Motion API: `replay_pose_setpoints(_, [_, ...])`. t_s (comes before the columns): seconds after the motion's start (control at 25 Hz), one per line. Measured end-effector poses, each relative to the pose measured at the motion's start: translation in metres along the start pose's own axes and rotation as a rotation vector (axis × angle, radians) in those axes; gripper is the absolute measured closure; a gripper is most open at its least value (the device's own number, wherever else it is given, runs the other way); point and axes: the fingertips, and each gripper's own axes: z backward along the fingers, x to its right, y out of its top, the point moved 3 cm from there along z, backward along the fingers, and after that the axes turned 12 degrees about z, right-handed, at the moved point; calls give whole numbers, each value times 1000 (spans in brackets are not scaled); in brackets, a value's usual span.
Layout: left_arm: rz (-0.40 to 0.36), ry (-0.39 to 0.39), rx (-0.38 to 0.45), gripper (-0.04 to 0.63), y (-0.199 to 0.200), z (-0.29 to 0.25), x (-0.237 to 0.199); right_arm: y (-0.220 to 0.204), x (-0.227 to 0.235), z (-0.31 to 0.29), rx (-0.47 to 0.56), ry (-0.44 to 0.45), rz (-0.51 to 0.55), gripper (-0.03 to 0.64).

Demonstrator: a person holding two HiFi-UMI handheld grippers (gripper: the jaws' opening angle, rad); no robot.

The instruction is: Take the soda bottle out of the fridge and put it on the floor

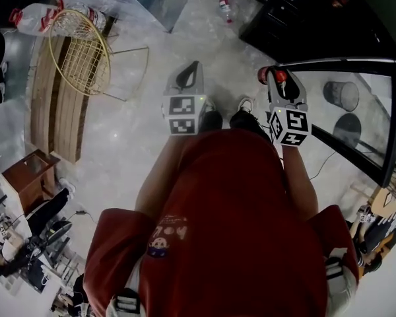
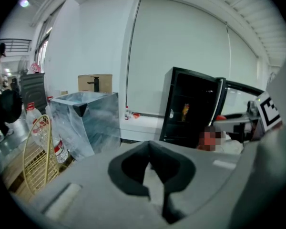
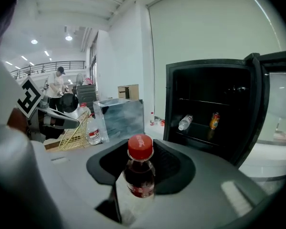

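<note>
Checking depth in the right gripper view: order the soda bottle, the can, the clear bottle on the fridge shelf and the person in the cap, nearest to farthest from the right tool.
1. Soda bottle, held in the right tool, centre.
2. Clear bottle and can, on the fridge shelf, right; too close to call.
3. Person, far back, left.

Floor [image 1: 219, 61] ahead free; fridge [image 1: 317, 18] rt, wire basket [image 1: 82, 51] lt
</note>
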Motion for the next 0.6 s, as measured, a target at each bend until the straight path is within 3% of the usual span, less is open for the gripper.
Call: replay_pose_setpoints(0.6, [36, 84, 18, 595, 10, -19, 31, -2, 33, -16, 10, 111, 2, 463])
